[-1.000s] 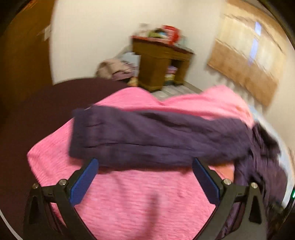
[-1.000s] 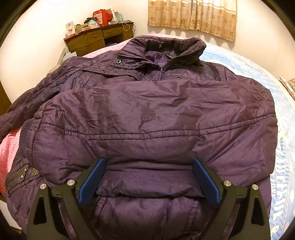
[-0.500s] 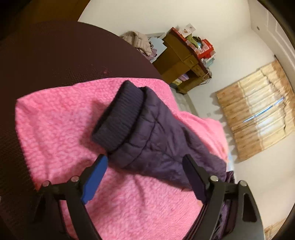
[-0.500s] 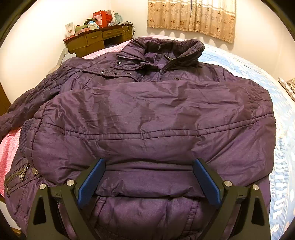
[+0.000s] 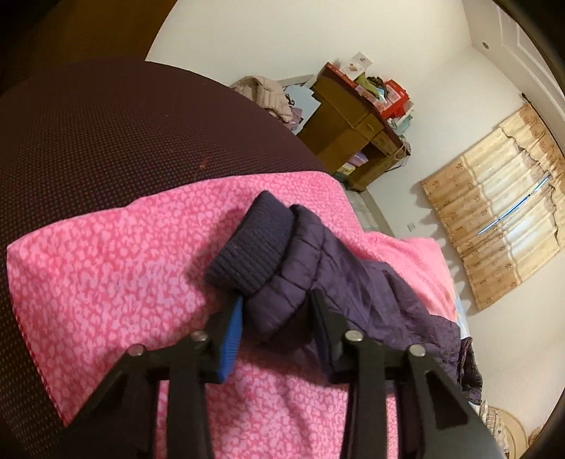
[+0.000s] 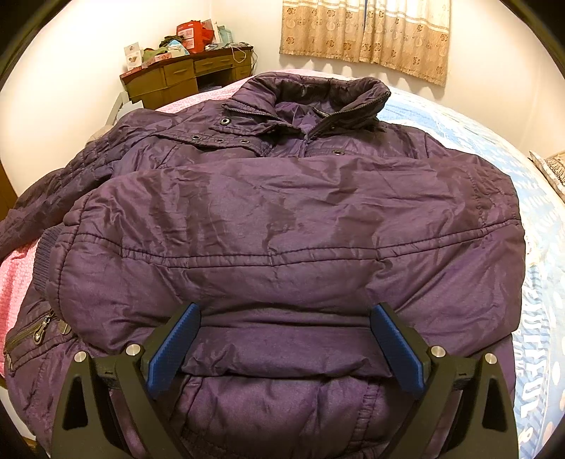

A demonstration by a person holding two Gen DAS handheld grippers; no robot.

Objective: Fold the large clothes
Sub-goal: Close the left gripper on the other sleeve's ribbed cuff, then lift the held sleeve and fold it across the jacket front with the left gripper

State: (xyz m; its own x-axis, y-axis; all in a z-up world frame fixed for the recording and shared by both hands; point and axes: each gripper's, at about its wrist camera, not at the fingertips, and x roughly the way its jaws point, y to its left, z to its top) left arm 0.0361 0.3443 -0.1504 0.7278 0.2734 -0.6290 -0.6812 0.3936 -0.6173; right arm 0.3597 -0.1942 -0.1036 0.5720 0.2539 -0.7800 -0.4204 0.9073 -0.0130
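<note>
A dark purple padded jacket (image 6: 282, 169) lies face up on the bed, one sleeve (image 6: 282, 226) folded across its chest. My right gripper (image 6: 284, 307) hangs open just over the jacket's lower front, with nothing pinched. In the left wrist view the other sleeve (image 5: 335, 268) stretches over a pink blanket (image 5: 123, 254), ending in a ribbed cuff (image 5: 254, 247). My left gripper (image 5: 276, 298) is closing on this sleeve just behind the cuff. The padded fabric bulges between the two pads.
A dark mesh surface (image 5: 106, 123) lies beyond the blanket's left edge. A cluttered wooden desk (image 6: 183, 77) stands against the far wall, with beige curtains (image 6: 363, 31) beside it. A blue patterned sheet (image 6: 494, 159) covers the bed to the jacket's right.
The left gripper rolled and dropped onto the sleeve end, and its jaws narrowed from wide open to a pinch behind the cuff. The right gripper and the jacket body kept still.
</note>
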